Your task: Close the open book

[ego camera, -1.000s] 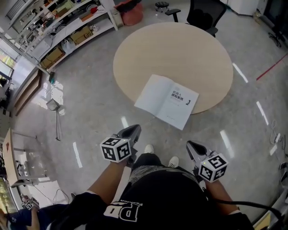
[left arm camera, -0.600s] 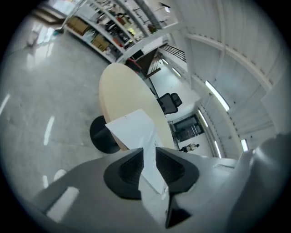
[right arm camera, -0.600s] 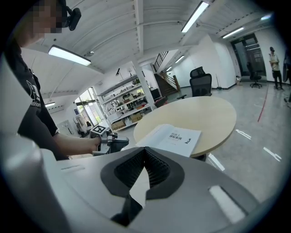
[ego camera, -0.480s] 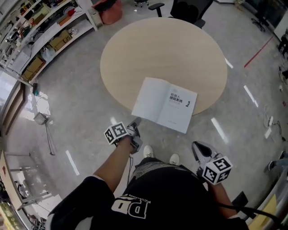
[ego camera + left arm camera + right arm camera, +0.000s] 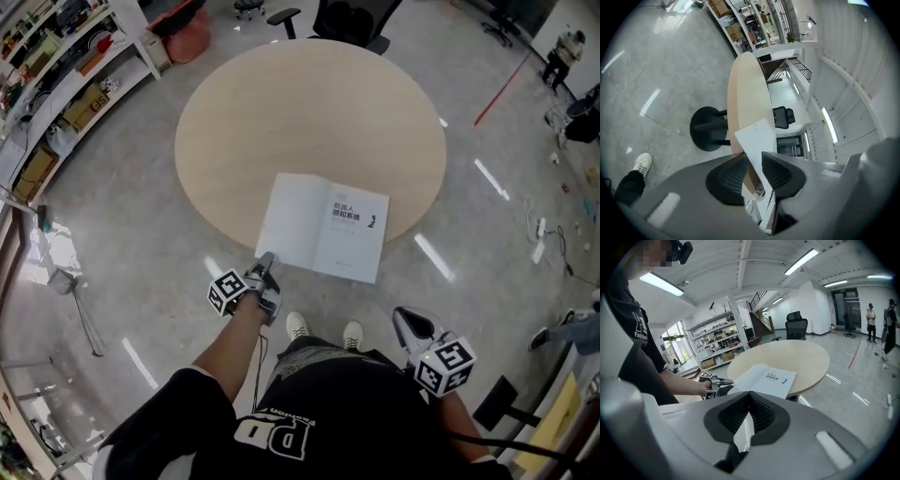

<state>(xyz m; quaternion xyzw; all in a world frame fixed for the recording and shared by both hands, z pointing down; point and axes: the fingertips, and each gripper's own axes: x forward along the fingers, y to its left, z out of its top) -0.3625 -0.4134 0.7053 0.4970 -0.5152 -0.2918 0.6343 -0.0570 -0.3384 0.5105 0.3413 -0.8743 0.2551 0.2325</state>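
An open white book [image 5: 323, 225] lies flat on the round beige table [image 5: 309, 103], its near edge hanging over the table's rim. My left gripper [image 5: 267, 260] is at the book's near left corner. In the left gripper view its jaws [image 5: 753, 161] have just been opening; a gap shows between them, with the book's white page [image 5: 757, 136] and the table's edge [image 5: 743, 93] in line with it, and the pads are not pressing. My right gripper [image 5: 405, 319] hangs low by my right hip, away from the table, jaws together [image 5: 750, 397] and empty.
A black office chair [image 5: 352, 19] stands behind the table. Shelving with boxes [image 5: 56, 66] lines the far left. The table's black pedestal base [image 5: 705, 129] sits on the grey floor. My white shoes [image 5: 297, 325] are just short of the table. Two people [image 5: 872, 322] stand far off right.
My left gripper has gone forward and down from beside my body to the book's near left corner, has rolled, and its jaws have opened. My right gripper has stayed put.
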